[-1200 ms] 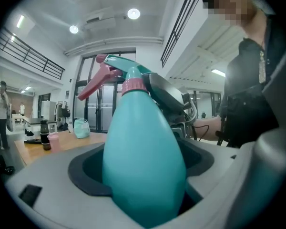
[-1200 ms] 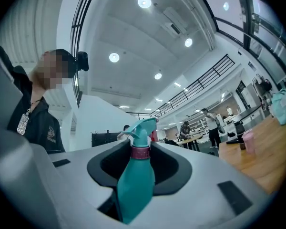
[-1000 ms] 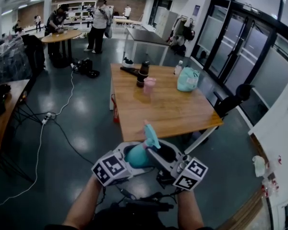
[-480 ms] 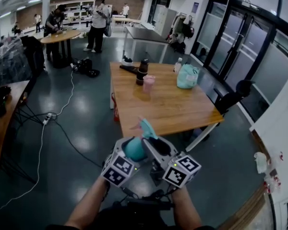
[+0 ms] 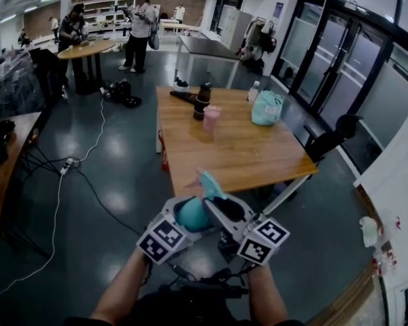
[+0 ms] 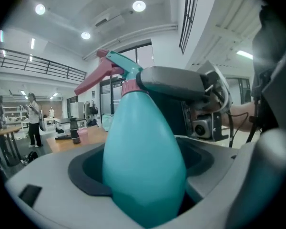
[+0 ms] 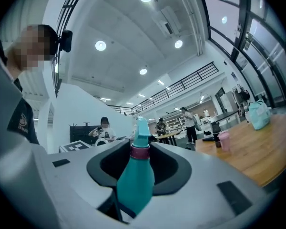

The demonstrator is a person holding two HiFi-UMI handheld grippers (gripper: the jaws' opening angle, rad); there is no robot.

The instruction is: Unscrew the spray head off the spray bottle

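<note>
I hold a teal spray bottle [image 5: 192, 214] in the air in front of me. My left gripper [image 5: 189, 217] is shut on its fat body [image 6: 145, 166], which fills the space between the pads. The teal spray head [image 6: 121, 70] with its pink trigger and pink collar [image 7: 139, 151] stands above. My right gripper [image 5: 216, 206] reaches in from the right, and its fingers [image 6: 174, 82] lie beside the collar. Its jaws have just been closing round the neck [image 7: 142, 128]; dark gaps still show on both sides of it.
A wooden table [image 5: 238, 151] stands ahead with a dark bottle [image 5: 202, 102], a pink cup [image 5: 211, 119] and a teal bag [image 5: 266, 109]. A white cable [image 5: 75, 175] runs over the floor at the left. People stand at a round table [image 5: 88, 49] far back.
Both grippers and the bottle have shifted slightly, the marker cubes drawing a little closer together. The spray head leans a little more to the left.
</note>
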